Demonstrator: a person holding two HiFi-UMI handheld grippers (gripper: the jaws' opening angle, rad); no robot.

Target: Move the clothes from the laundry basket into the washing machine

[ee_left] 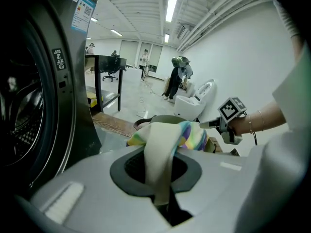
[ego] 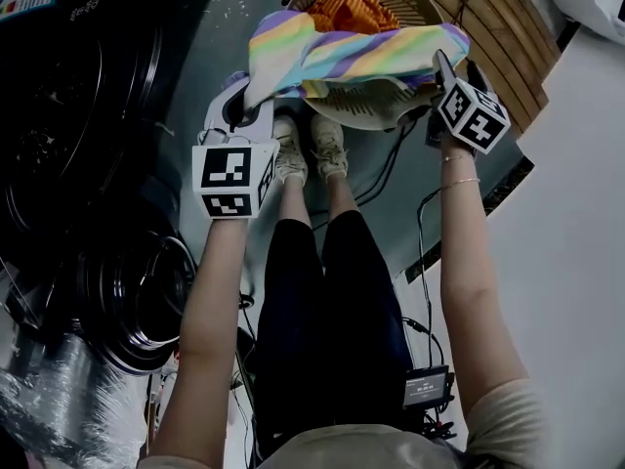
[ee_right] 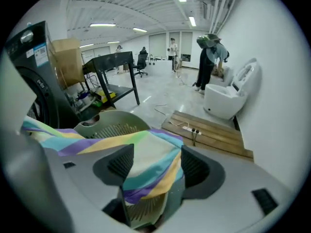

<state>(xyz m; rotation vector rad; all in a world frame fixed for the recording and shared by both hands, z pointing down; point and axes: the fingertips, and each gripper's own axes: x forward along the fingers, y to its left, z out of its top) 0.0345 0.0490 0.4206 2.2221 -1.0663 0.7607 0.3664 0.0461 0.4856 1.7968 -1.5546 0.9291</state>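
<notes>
Rainbow-striped cloth point(ego: 342, 52) is pinched by one end in my left gripper point(ego: 252, 106), jaws closed tight on it. My right gripper point(ee_right: 153, 169) stands wide open around the other edge, pads not pressing. Just ahead, the cloth drapes over the laundry basket point(ego: 386, 115) and an orange garment point(ego: 352, 13). It looks soft, light and limp, so I'd grip a bunched fold. The washing machine point(ego: 68, 164) is at my left.
</notes>
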